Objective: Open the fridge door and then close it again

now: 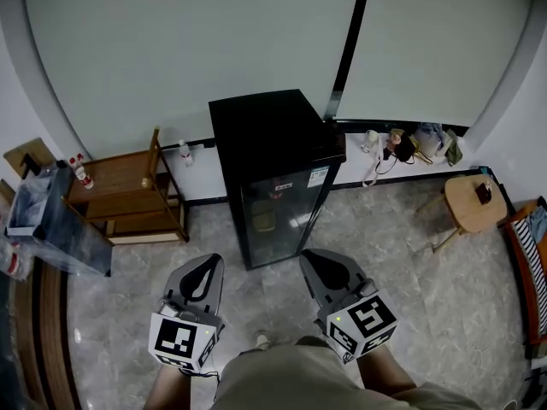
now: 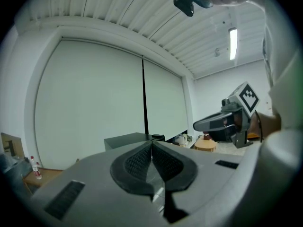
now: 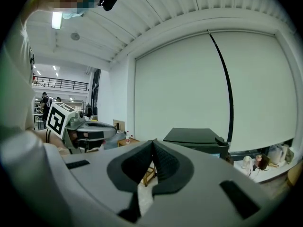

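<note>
A small black fridge (image 1: 272, 171) with a glass door (image 1: 275, 214) stands against the white wall, door closed. My left gripper (image 1: 203, 267) hangs in front of it at lower left, jaws shut and empty. Beside it at lower right, my right gripper (image 1: 312, 260) is likewise shut with nothing held. Both point toward the fridge and are a short way off it. The left gripper view shows the fridge top (image 2: 130, 139) past the closed left gripper (image 2: 152, 144), with the right gripper (image 2: 198, 125) at the side. In the right gripper view, the fridge (image 3: 199, 138) lies beyond the closed right gripper (image 3: 152, 142).
A wooden rack (image 1: 128, 196) with small bottles stands left of the fridge. A clear bin (image 1: 47, 220) sits at far left. A round wooden stool (image 1: 468, 205) is at the right, and cups and clutter (image 1: 410, 146) line the low ledge. Marble floor (image 1: 273, 301) lies between me and the fridge.
</note>
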Demonstrator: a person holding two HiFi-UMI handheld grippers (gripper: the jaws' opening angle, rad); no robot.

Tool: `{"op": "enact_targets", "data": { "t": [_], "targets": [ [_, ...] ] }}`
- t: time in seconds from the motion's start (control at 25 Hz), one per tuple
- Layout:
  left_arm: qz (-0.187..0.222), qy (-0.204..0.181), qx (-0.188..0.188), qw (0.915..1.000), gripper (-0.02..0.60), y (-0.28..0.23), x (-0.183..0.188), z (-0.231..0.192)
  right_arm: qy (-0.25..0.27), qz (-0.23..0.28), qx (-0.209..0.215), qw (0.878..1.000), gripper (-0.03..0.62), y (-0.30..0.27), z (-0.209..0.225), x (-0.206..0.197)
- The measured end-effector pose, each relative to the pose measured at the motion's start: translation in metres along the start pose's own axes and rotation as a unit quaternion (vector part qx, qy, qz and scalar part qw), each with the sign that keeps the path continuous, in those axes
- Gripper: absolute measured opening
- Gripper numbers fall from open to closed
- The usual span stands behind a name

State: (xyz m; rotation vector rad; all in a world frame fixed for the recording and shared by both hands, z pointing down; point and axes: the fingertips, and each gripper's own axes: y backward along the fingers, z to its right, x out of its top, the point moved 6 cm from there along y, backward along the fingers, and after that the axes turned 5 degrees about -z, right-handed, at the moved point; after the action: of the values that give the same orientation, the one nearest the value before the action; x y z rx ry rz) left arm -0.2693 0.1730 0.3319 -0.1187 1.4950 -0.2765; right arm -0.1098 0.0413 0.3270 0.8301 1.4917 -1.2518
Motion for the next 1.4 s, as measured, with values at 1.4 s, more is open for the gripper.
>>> {"op": "enact_targets", "data": {
  "t": [1.4],
  "targets": [
    [0.014,-0.040,-0.017,0.9989,0.198,-0.122,0.046,-0.067,0.013,0.044,0.066,0.997,-0.005,-0.087,0.105,0.039]
  ]
}}
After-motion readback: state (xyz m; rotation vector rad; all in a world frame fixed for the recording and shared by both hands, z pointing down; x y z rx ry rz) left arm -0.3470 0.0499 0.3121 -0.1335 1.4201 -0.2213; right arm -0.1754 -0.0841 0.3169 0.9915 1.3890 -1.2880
